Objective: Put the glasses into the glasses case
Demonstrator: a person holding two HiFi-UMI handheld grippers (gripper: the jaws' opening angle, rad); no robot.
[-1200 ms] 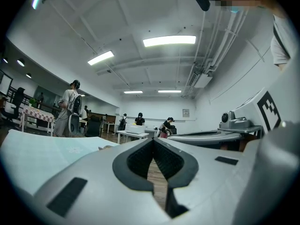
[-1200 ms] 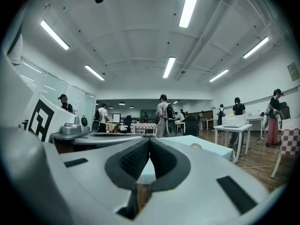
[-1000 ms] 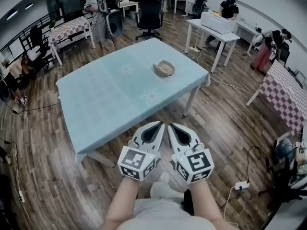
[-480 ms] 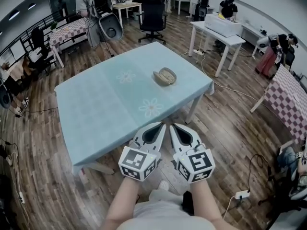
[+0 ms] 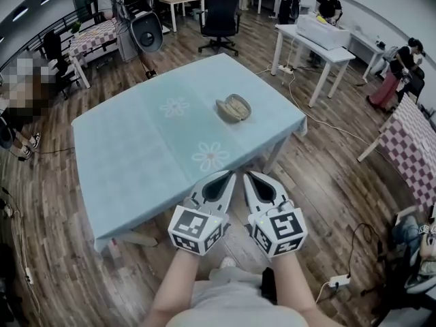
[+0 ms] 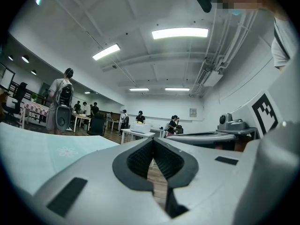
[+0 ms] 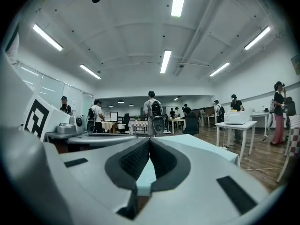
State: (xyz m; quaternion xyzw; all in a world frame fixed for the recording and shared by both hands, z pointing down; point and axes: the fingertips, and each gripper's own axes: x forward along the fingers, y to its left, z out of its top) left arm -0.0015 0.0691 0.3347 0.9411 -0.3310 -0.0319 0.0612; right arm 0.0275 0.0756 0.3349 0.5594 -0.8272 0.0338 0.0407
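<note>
**A:** Where is the oval grey-brown glasses case (image 5: 234, 107)?

**B:** It lies open on the light-blue cloth-covered counter (image 5: 129, 142), on the far half. It sits to the right of one white flower print (image 5: 174, 105) and beyond the other (image 5: 210, 157). Something pale shows inside it, but it is too small to tell whether that is the glasses.

**A:** And the grippers?

**B:** The white left gripper (image 5: 227, 177) and the white right gripper (image 5: 248, 177) are held side by side at the counter's near edge. Both are well apart from the case.

**A:** Are the fingers on anything?

**B:** No. In the left gripper view the dark ribbed fingers (image 6: 137, 159) meet at the tips with nothing between them. Only the brown wooden floor (image 5: 320, 182) shows through the hollow behind them. In the right gripper view the fingers (image 7: 133, 161) are likewise closed tip to tip and empty, with the counter showing behind them.
</note>
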